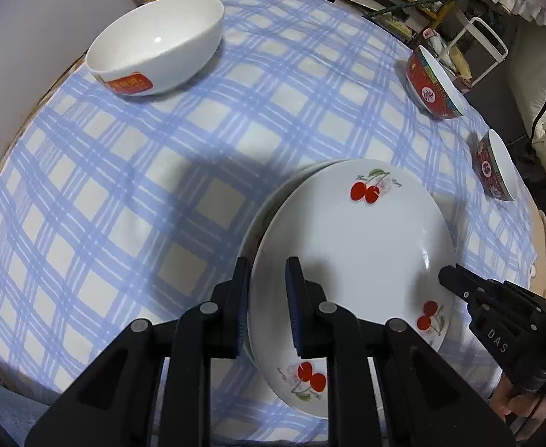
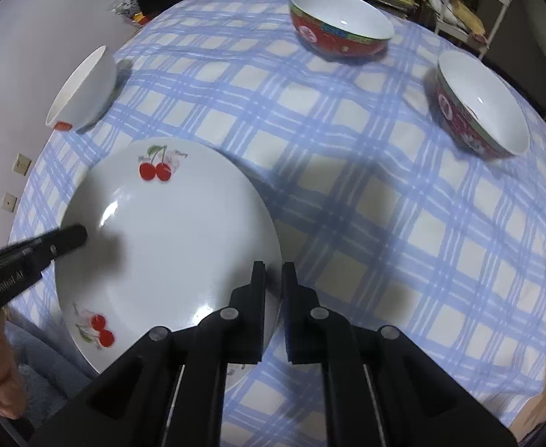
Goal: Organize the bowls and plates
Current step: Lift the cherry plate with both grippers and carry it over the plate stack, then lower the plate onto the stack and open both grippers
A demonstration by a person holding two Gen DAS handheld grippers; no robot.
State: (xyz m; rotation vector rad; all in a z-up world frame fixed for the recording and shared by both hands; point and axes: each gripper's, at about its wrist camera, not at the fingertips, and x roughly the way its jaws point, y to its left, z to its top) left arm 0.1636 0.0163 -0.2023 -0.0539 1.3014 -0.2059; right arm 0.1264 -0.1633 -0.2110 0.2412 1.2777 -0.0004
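both hand-held grippers, left gripper (image 1: 267, 290) and right gripper (image 2: 274, 290), clamp opposite rims of the white cherry-printed ceramic plate (image 1: 351, 238), lower centre, over another plate (image 1: 263, 205); stacking step; next, release gently.

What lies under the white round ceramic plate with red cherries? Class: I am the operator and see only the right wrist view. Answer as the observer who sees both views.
Observer: In the left wrist view, the rim of a second white plate shows beneath the cherry plate.
Operator: Is the left gripper actually gripping?
Observer: Yes. The left gripper has its blue-padded fingers closed across the cherry plate's near rim.
Operator: What is on the plain white bowl?
Observer: The white ceramic bowl stands upright. Its red sticker, with yellow lettering, faces the left camera whole.
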